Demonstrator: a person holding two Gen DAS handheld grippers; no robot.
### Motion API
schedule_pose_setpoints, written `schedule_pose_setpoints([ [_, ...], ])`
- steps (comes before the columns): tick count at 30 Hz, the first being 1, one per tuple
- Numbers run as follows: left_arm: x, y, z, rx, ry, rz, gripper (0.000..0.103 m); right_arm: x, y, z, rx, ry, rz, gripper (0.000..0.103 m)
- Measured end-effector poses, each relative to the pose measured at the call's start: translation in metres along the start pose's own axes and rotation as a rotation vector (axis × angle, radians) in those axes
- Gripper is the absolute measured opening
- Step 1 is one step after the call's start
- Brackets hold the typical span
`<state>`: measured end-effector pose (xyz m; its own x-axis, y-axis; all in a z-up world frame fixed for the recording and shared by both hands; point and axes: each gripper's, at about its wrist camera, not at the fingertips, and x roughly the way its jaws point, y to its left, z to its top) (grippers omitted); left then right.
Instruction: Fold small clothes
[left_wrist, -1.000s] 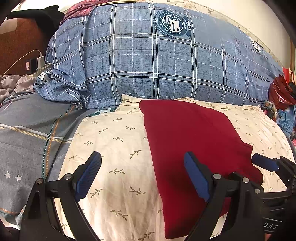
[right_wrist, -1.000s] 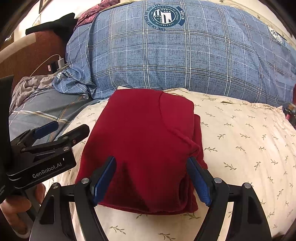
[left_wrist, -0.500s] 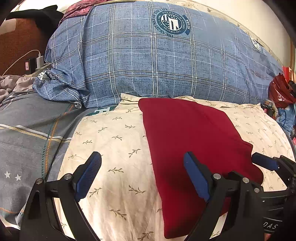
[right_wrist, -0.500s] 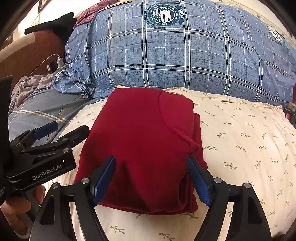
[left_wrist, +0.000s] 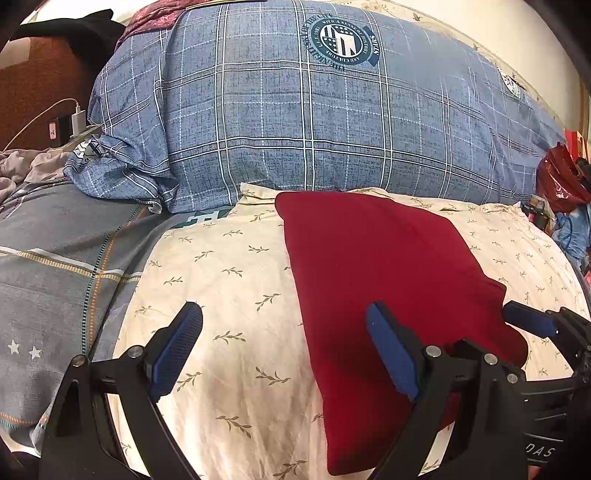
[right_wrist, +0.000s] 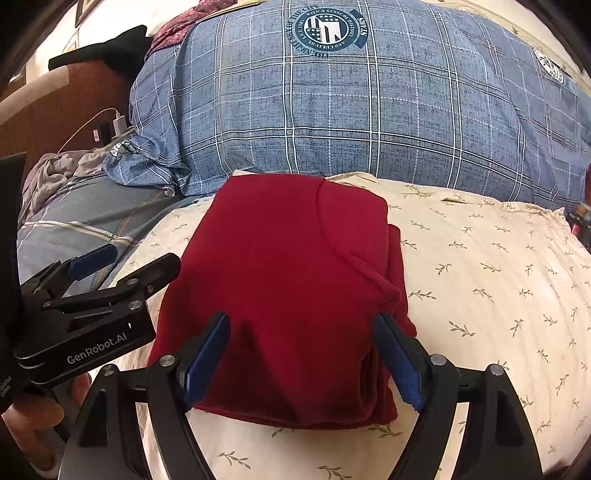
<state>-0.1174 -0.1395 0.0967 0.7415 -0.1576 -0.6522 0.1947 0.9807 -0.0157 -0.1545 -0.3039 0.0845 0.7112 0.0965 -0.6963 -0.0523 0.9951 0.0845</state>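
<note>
My left gripper (left_wrist: 284, 350) and right gripper (right_wrist: 303, 362) hover with jaws spread, holding nothing, over the red garment (right_wrist: 291, 280), which lies folded in a neat rectangle on the leaf-print pillow (right_wrist: 498, 280); the fold looks finished.

The folded dark-red knit garment (right_wrist: 288, 280) lies mid-frame on the cream leaf-print pillow (right_wrist: 480, 280). Behind both, across the upper frame, rests the blue plaid quilt (right_wrist: 351, 110). A grey striped bedsheet (left_wrist: 62, 258) lies at left.
</note>
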Motion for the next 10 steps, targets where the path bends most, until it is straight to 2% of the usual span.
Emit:
schedule_pose_setpoints([
  [5, 0.000, -0.001, 0.000, 0.005, -0.002, -0.004, 0.091, 0.001, 0.000, 0.000, -0.002, 0.001, -0.001, 0.083],
  [10, 0.003, 0.007, 0.002, -0.027, 0.030, -0.070, 0.091, 0.000, -0.012, 0.005, 0.021, 0.004, 0.026, 0.083],
])
